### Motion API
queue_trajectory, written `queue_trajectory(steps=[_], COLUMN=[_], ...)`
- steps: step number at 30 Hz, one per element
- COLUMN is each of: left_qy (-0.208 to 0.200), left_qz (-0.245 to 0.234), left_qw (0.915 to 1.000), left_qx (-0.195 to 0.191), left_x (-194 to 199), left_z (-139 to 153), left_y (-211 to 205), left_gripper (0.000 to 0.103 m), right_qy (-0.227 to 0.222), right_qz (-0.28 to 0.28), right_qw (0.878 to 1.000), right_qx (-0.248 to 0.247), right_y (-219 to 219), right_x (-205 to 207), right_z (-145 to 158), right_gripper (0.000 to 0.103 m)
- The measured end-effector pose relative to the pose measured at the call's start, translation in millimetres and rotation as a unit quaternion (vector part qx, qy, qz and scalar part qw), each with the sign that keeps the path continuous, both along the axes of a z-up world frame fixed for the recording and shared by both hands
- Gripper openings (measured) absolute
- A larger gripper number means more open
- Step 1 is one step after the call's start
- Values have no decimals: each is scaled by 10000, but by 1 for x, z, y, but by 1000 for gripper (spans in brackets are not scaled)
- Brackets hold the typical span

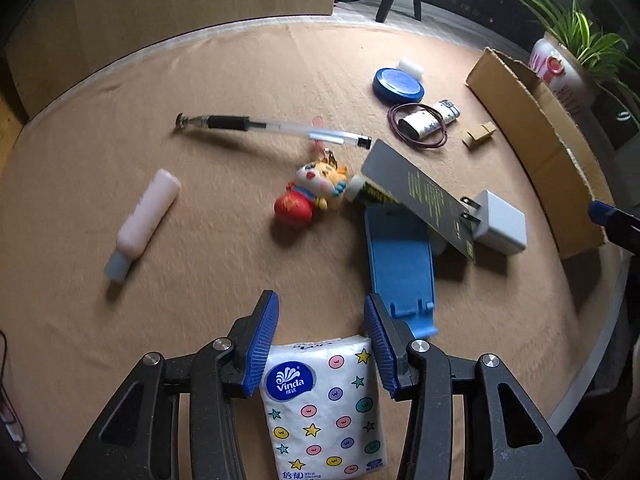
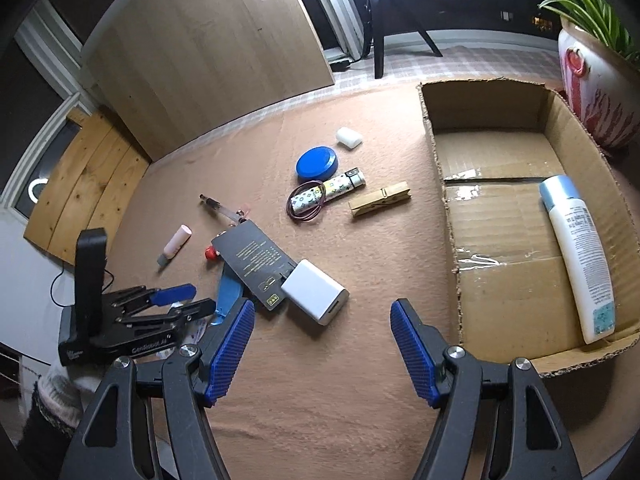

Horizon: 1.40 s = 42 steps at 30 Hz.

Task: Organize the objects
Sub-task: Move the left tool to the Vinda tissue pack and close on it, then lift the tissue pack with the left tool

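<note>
Left tongs (image 1: 322, 344): clamped on tissue pack (image 1: 324, 408), 6 o'clock on desk (image 1: 224, 80). Blue stand (image 1: 400, 264), black card (image 1: 420, 196), charger (image 1: 498, 222) at 2 o'clock. Right tongs (image 2: 322, 350): open, empty; cardboard box (image 2: 508, 272) at 2 o'clock holds white bottle (image 2: 580, 256).

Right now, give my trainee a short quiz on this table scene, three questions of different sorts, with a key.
1. True or false: the cardboard box already holds a white bottle.
2. What sits between the jaws of the left gripper? A) a pen B) a tissue pack C) a charger
3. Fill in: the jaws of the right gripper stand ____, with nothing between them.

Key: 1 true; 2 B; 3 open.
</note>
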<state>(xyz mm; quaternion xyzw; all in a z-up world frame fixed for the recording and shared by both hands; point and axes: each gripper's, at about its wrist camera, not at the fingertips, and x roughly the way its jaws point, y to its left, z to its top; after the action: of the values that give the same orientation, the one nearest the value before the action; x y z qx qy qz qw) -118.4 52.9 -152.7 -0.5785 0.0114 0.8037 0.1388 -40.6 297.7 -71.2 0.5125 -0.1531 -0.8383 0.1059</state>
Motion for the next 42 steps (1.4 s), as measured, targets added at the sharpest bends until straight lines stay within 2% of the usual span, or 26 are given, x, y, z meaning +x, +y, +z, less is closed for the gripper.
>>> queue_trajectory(steps=[4, 8, 16, 21, 23, 31, 37, 42], left_qy=[41, 115, 152, 66, 93, -4, 62, 120], left_qz=[279, 341, 351, 181, 52, -168, -313, -174], left_qw=[9995, 9989, 9982, 9987, 9988, 9995, 9992, 9994], left_qx=[122, 299, 453, 463, 485, 285, 227, 282], left_x=[5, -4, -33, -52, -56, -77, -65, -45], left_z=[5, 12, 17, 10, 10, -3, -3, 0], left_y=[-10, -15, 0, 25, 36, 72, 63, 38], left_gripper=[49, 55, 55, 54, 47, 46, 47, 48], right_qy=[-19, -43, -269, -256, -263, -285, -305, -352], right_qz=[71, 127, 18, -64, -119, -227, -197, -8], right_qw=[10000, 9998, 9985, 9985, 9984, 9980, 9980, 9984], right_qx=[-60, -163, -473, -471, -487, -516, -525, -449], right_y=[-4, -9, -8, -4, 0, 13, 13, 0], right_x=[-5, -16, -29, -25, -24, -19, -23, -33], right_z=[-2, -3, -12, -12, -11, -11, -15, -20], right_gripper=[67, 67, 67, 67, 67, 67, 67, 67])
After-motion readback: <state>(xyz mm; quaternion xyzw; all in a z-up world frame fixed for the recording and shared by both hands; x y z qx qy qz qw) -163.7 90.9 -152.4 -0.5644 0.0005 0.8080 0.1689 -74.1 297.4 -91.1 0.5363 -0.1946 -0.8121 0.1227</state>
